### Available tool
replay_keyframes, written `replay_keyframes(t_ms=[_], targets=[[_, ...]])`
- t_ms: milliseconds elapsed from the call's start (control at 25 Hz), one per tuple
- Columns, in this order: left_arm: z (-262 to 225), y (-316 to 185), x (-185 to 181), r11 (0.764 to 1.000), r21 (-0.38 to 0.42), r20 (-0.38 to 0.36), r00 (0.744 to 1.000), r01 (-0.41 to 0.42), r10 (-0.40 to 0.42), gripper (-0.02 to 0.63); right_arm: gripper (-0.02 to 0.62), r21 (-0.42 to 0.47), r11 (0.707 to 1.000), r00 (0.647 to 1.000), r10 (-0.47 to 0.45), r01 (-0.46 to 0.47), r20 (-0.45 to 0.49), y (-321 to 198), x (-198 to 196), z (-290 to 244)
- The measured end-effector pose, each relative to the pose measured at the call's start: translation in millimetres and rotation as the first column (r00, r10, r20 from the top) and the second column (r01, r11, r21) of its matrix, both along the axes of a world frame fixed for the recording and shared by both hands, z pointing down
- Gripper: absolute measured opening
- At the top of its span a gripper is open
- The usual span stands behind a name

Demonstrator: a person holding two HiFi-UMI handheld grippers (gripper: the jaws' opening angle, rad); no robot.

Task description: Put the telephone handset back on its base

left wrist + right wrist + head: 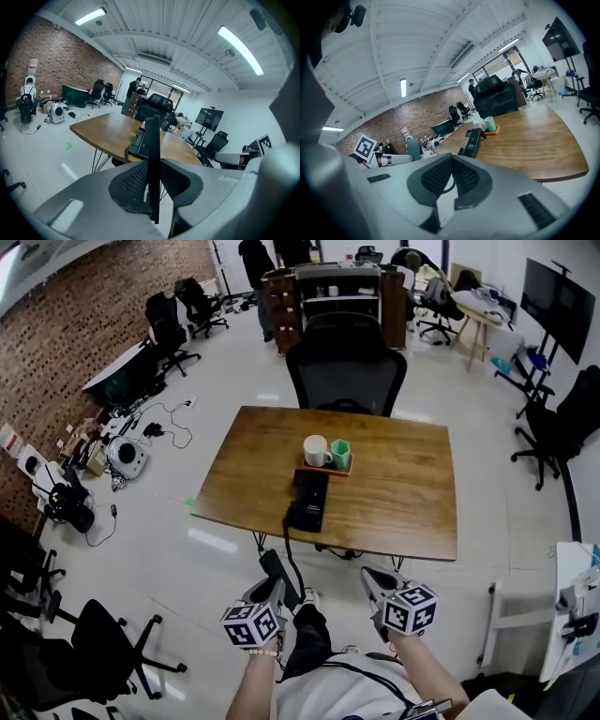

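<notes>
The black telephone base [309,499] lies on the wooden table [394,512] near its front edge, just in front of an orange tray. Its cord [291,554] hangs off the edge down to the black handset [277,576]. My left gripper [267,589] is shut on that handset, below and in front of the table. In the left gripper view the handset [152,150] stands edge-on between the pads, with the base [139,143] beyond it. My right gripper [378,583] is shut and holds nothing; in its own view its tips [451,159] meet, with the base [471,142] ahead.
A white mug [316,451] and a green cup [340,455] stand on the orange tray [326,469] behind the base. A black office chair [345,367] is at the table's far side. More chairs, cables and gear lie on the floor at the left.
</notes>
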State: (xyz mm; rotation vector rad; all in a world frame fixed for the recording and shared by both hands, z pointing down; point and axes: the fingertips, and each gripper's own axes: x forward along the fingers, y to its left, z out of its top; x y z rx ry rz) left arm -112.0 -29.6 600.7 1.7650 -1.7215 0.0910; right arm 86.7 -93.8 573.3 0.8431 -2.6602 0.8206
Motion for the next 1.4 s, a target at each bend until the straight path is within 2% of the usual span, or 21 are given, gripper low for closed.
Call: replay_keyframes(t_ms=[200,360,480,560,720,880,1000,1160,1400], targets=[[2.9,-40.7,-21.4,0.999,-0.005,-0.065,0.997,-0.053,0.052,0.069,0.000,-0.009,1.000,1.000,0.019,-0.019,-0.018,-30.6,-20.1,0.5],[5.9,-74.4,-33.1,0.991,-0.004,-0.116,0.984,-0.136,0.134,0.069,0.000,-0.014,0.999,0.999,0.046,-0.046,-0.023,-55.2,-36.6,-2.7],[8.7,-96.9,-40.8,0.980,-0.010,-0.120,0.973,-0.197,0.195,0.069,0.000,-0.019,0.997,0.997,0.070,-0.071,-0.028,-72.2,-49.7,-4.7],[12.7,-110.3,-43.0,0.964,-0.016,-0.135,0.956,-0.267,0.262,0.069,0.000,-0.021,0.996,0.996,0.082,-0.082,-0.031,-82.7,-60.4,-6.5],[24.3,-136.3,-44.3,0.905,-0.014,-0.183,0.891,-0.425,0.416,0.069,0.000,-0.019,0.996,0.995,0.086,-0.087,-0.048,-101.5,-83.8,-7.5],[34.8,-162.8,-47.5,0.850,-0.002,-0.239,0.826,-0.526,0.511,0.069,0.000,-0.021,0.995,0.992,0.099,-0.101,-0.072,-114.8,-99.4,-4.6],[42.5,-181.7,-47.5,0.798,0.011,-0.281,0.764,-0.602,0.580,0.069,0.000,-0.027,0.992,0.989,0.118,-0.121,-0.084,-122.9,-109.3,-0.5],[53.9,-204.6,-51.1,0.735,0.026,-0.328,0.689,-0.678,0.647,0.069,0.000,-0.032,0.991,0.987,0.130,-0.133,-0.093,-131.1,-127.2,3.9],[68.9,-237.1,-49.9,0.662,0.070,-0.392,0.590,-0.746,0.706,0.069,0.000,-0.036,0.982,0.977,0.179,-0.185,-0.118,-144.3,-133.9,11.8]])
